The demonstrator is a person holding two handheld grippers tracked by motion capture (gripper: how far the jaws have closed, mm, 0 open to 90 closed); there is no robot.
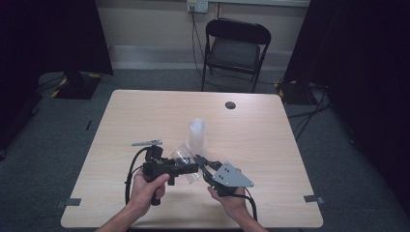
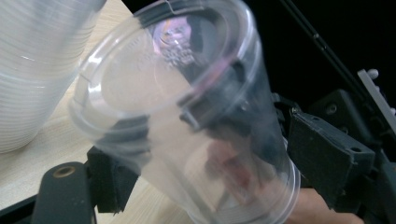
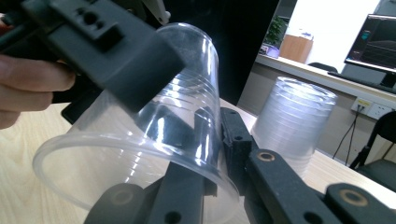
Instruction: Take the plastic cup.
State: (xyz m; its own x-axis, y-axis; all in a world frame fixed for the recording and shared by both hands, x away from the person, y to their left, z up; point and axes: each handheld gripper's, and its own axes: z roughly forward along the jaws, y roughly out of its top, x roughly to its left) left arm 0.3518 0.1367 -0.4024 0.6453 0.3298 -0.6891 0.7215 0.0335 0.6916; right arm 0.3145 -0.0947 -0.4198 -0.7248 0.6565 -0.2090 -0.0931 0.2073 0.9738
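A person at a wooden table (image 1: pixel 145 111) holds a clear plastic cup (image 1: pixel 186 164) on its side between two grippers, near the six o'clock edge. The right gripper (image 1: pixel 202 163) pinches the cup's rim wall; the left gripper (image 1: pixel 186 168) straddles it, jaws apart. A stack of cups (image 1: pixel 196 133) stands just beyond, toward twelve o'clock.

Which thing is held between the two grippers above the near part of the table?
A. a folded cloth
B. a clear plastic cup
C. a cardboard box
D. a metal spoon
B: a clear plastic cup lies tilted between the left gripper and the right gripper, with one right jaw inside its rim and one outside; a stack of cups stands behind on the table.
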